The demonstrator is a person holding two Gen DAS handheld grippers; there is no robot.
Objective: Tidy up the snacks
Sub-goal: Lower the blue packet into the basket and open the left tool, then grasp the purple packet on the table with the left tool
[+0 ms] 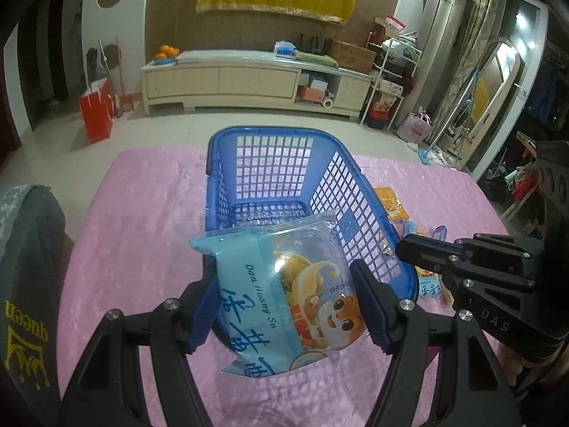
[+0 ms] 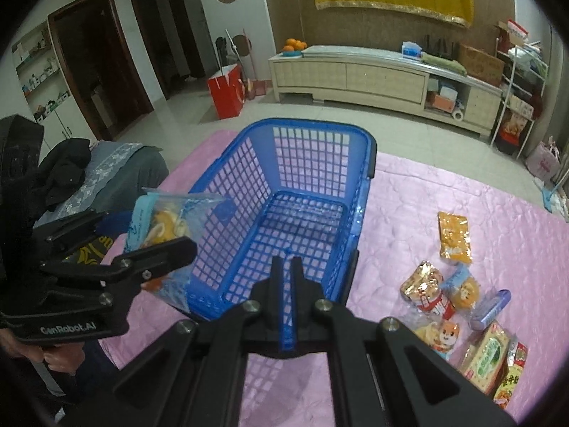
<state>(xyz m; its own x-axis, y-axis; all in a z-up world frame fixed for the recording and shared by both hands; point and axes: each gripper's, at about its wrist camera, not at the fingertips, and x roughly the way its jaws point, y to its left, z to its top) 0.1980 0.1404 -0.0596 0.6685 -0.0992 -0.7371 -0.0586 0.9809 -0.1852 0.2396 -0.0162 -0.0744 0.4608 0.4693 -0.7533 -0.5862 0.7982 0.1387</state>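
Observation:
My left gripper (image 1: 284,295) is shut on a light blue snack bag (image 1: 270,277) with a cartoon animal, its blue pads pressing both sides. The bag hangs over the near rim of a blue mesh basket (image 1: 263,131), which has nothing in it. In the right wrist view the same bag (image 2: 160,224) and left gripper (image 2: 149,235) sit at the basket's (image 2: 313,122) left near corner. My right gripper (image 2: 286,259) is shut and holds nothing, with its tips over the basket's near rim. It also shows at the right, the right gripper (image 1: 403,249), beside the basket.
Several loose snacks lie on the pink tablecloth (image 2: 444,185) right of the basket: an orange packet (image 2: 455,236), small wrapped cakes (image 2: 444,299), a green box (image 2: 487,359). A grey cloth-covered chair (image 1: 28,267) stands at the table's left edge. Beyond the table is open floor with a red bag (image 1: 96,110).

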